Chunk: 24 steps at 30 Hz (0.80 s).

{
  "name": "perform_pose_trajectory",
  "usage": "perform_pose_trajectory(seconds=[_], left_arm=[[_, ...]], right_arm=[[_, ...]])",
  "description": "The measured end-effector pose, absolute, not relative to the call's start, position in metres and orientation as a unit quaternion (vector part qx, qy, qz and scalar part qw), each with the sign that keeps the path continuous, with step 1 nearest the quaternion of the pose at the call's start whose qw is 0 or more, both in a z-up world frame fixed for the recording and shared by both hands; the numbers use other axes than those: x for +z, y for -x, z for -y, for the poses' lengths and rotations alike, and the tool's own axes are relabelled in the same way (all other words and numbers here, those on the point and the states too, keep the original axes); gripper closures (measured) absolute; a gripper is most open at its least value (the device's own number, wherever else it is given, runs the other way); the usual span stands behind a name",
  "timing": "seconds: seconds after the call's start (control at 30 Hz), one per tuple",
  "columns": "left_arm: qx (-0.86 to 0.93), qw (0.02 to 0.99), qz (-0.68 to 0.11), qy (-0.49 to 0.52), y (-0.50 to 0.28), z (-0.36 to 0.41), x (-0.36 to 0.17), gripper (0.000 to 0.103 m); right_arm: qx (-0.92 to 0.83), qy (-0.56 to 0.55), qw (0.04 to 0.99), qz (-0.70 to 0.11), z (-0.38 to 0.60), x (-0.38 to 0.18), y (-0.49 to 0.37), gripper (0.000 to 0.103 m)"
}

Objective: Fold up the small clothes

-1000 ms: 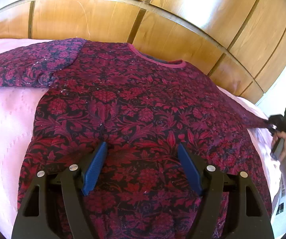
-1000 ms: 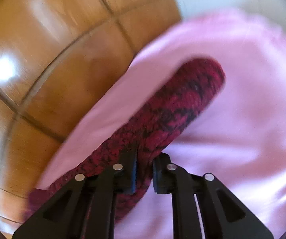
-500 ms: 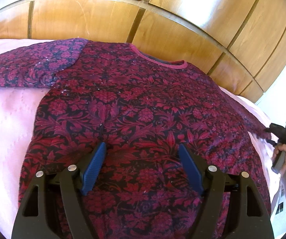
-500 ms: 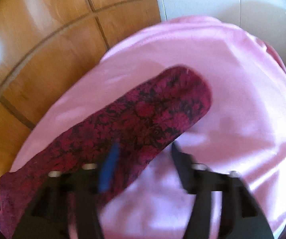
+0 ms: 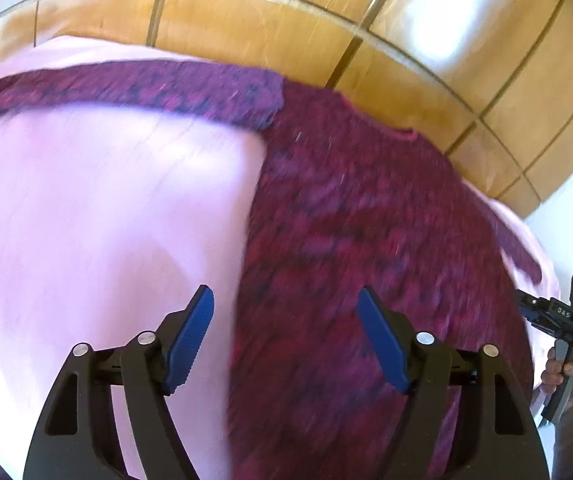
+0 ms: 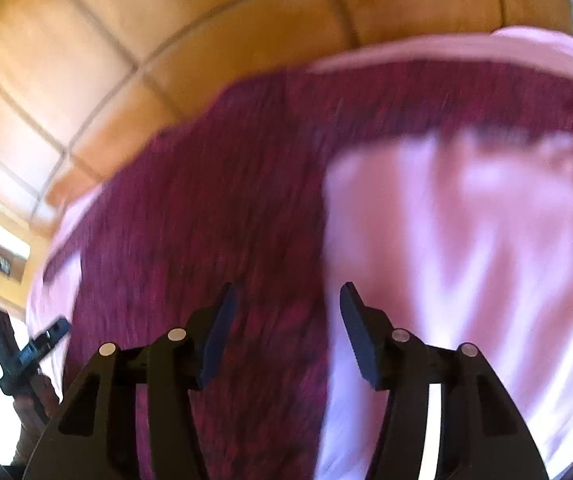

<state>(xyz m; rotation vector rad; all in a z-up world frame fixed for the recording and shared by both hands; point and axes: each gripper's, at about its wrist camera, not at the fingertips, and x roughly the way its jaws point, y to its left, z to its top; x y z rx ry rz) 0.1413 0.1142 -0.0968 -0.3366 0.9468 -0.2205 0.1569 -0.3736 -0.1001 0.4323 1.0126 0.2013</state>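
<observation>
The dark red patterned top (image 5: 366, 240) lies flat on the pink bedcover (image 5: 106, 220), sleeves spread left and right. My left tongs (image 5: 282, 340) and right tongs (image 6: 286, 332) hover partly open and empty, jaws having just narrowed a little. I'd pinch each side edge squarely before folding inward.

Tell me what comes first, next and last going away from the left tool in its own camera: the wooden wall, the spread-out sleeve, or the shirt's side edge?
From the left tool:
1. Shirt's side edge, right between the blue tips.
2. Spread-out sleeve, up and left on the pink cover.
3. Wooden wall, at the top, behind everything.
</observation>
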Motion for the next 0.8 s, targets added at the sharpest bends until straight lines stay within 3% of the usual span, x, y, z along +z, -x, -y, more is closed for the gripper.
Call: perform_pose_trajectory(seconds=[0.13,0.23,0.3,0.33,0.5,0.63,0.7,0.73,0.8], left_arm=[[-0.131,0.854,-0.474,0.17,-0.112,-0.117,-0.111,0.071],[-0.135,0.861,-0.466,0.153,-0.096,-0.113,-0.111,0.085],[-0.133,0.861,-0.465,0.157,-0.092,-0.114,-0.108,0.087],[-0.133,0.862,-0.464,0.153,-0.09,-0.114,-0.105,0.088],[-0.13,0.86,-0.477,0.122,-0.082,-0.111,-0.11,0.088],[-0.105,0.869,-0.472,0.106,-0.089,-0.106,-0.098,0.075],[-0.099,0.887,-0.444,0.08,-0.089,-0.099,-0.084,0.064],[-0.102,0.893,-0.432,0.077,-0.089,-0.095,-0.077,0.054],[-0.111,0.901,-0.41,0.086,-0.093,-0.089,-0.066,0.045]], right_arm=[[0.105,-0.213,0.837,-0.493,0.362,-0.11,-0.118,0.055],[0.111,-0.21,0.833,-0.499,0.356,-0.107,-0.099,0.064],[0.111,-0.186,0.837,-0.502,0.355,-0.106,-0.104,0.084],[0.108,-0.173,0.841,-0.501,0.354,-0.101,-0.103,0.087],[0.096,-0.116,0.851,-0.503,0.356,-0.091,-0.093,0.089],[0.094,-0.135,0.843,-0.512,0.355,-0.106,-0.104,0.084],[0.101,-0.167,0.841,-0.504,0.366,-0.106,-0.107,0.059],[0.101,-0.175,0.842,-0.5,0.371,-0.105,-0.108,0.053],[0.075,-0.208,0.848,-0.481,0.393,-0.102,-0.114,0.042]])
